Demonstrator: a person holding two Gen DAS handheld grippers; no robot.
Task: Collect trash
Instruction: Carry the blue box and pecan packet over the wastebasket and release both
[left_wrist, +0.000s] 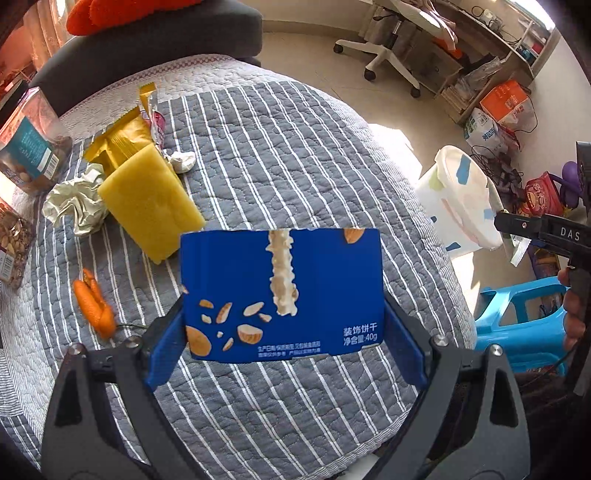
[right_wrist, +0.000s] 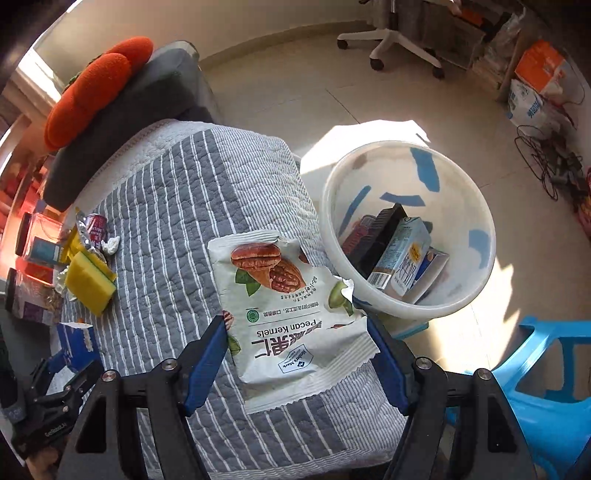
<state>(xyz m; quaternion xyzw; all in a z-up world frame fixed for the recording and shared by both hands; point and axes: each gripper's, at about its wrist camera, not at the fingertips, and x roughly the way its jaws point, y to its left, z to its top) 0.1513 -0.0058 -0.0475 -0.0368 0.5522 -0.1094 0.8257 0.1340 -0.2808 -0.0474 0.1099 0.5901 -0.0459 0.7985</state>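
Right wrist view: pecan kernels wrapper (right_wrist: 291, 317) is clamped between the right gripper (right_wrist: 295, 354) fingers, above the quilt edge, near the white bin (right_wrist: 476, 206) | left gripper (left_wrist: 284, 332) is closed on a blue biscuit box (left_wrist: 280, 291) over the quilt (left_wrist: 277, 147) | advice: wrapper should be carried fully over the bin mouth before release, since light foil may drift.

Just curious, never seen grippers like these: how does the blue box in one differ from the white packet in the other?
The blue cardboard biscuit box is stiff and flat-faced; the white pecan kernels packet is limp and crinkled. The box has a torn top edge; the packet has zigzag edges. The left gripper holds the box, the right gripper the packet. Both are snack packaging.
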